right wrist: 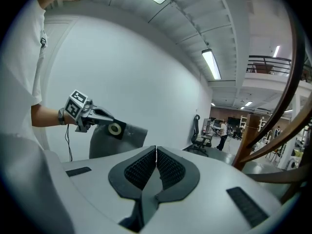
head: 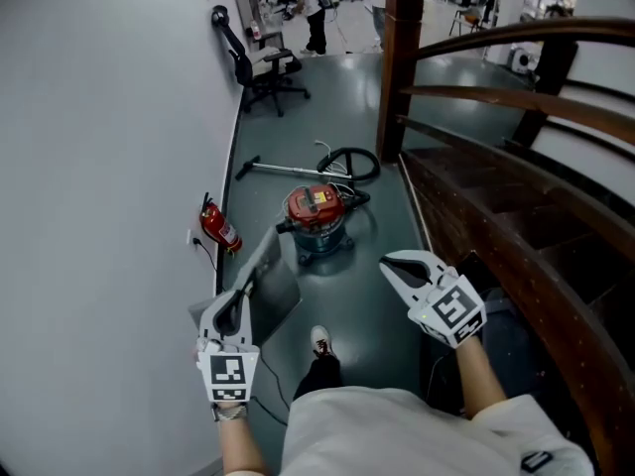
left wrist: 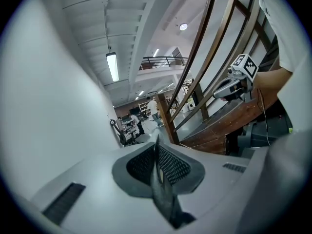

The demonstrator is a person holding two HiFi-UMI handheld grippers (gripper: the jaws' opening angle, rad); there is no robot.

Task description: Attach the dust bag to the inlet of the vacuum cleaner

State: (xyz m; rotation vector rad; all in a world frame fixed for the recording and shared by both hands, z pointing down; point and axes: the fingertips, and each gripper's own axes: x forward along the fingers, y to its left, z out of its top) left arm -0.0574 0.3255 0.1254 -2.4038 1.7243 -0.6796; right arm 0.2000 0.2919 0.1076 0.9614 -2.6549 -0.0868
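The red-topped vacuum cleaner (head: 317, 216) stands on the floor ahead, its black hose (head: 349, 163) coiled behind it. My left gripper (head: 241, 296) is shut on a grey dust bag (head: 270, 288), which hangs forward from the jaws. The right gripper view shows that bag (right wrist: 122, 143) with its black collar and round opening (right wrist: 115, 128) pinched in the left gripper (right wrist: 109, 122). In the left gripper view the pads (left wrist: 168, 165) are together on a thin edge. My right gripper (head: 389, 266) is shut and empty, its pads (right wrist: 168, 167) touching. It is held level to the right of the bag.
A white wall (head: 99, 167) runs along the left, with a red fire extinguisher (head: 218, 228) at its foot. A dark wooden staircase and railing (head: 516, 127) close off the right. A black office chair (head: 263, 67) and people stand far down the hall. My shoe (head: 320, 342) is on the floor below.
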